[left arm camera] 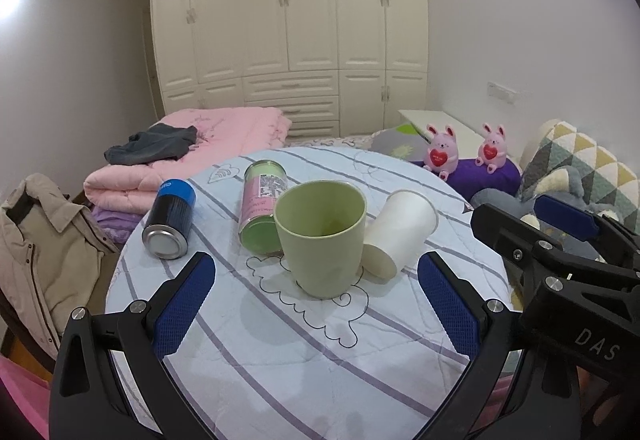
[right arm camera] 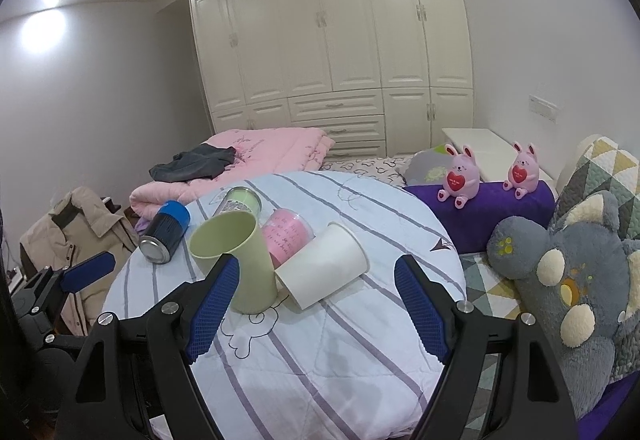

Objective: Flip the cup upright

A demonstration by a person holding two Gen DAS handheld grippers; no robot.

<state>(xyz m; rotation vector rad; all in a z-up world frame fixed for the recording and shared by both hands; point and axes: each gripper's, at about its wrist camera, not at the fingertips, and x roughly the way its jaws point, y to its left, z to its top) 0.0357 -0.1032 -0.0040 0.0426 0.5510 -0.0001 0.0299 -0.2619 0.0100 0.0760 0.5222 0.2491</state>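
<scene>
In the left wrist view, the left gripper (left arm camera: 316,304) gaped empty just short of the upright green cup (left arm camera: 322,238); the white cup (left arm camera: 400,232) lay on its side touching it, rim toward the table's far right edge. In the right wrist view, the right gripper (right arm camera: 316,304) hung released, the white cup (right arm camera: 324,264) straight ahead between its fingers, nearer this hand.

A blue-capped dark can (left arm camera: 170,217) is lying at the left of the striped round tabletop (left arm camera: 280,352), a pink-labelled green jar (left arm camera: 262,205) is lying mid-frame, and two pink bunny toys (right arm camera: 460,175) are sitting on a purple cushion (right arm camera: 484,215) at right.
</scene>
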